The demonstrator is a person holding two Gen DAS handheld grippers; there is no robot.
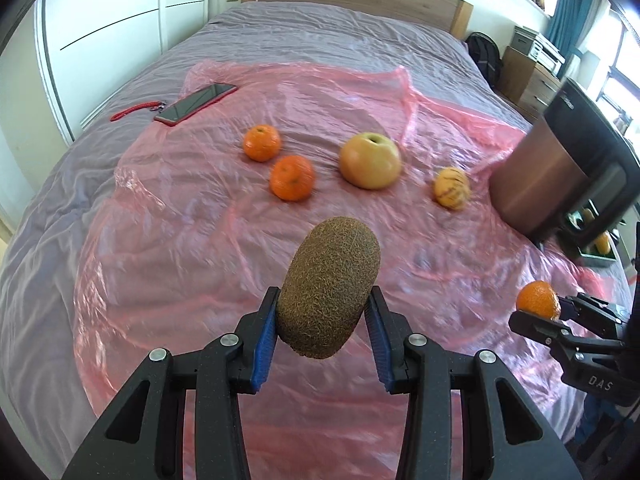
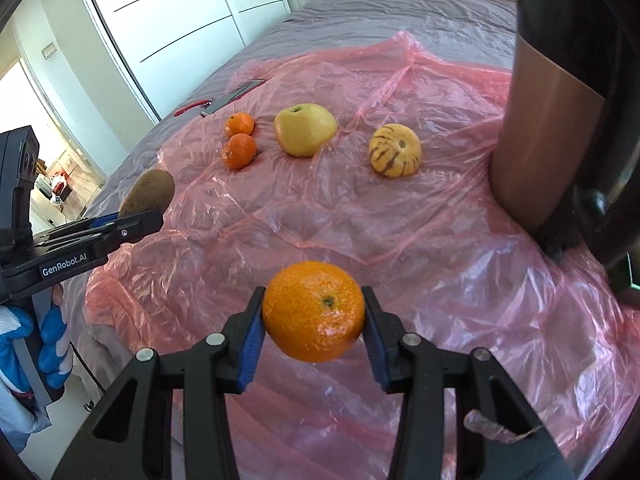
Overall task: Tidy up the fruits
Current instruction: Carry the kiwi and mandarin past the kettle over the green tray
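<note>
Currently, at the far left, a phone lies by the edge of the pink plastic sheet covering the bed. Next, the left tongs grip a kiwi above the sheet; 2 mandarins, an apple and a striped fruit rest beyond. Rightward, the right tongs clamp a mandarin, lifted clear. I judge the kiwi, pinched low on its body, could pivot and drop, and fruit may roll on the slick, wrinkled sheet. Open room lies centrally; the copper-coloured container crowds the right edge.
</note>
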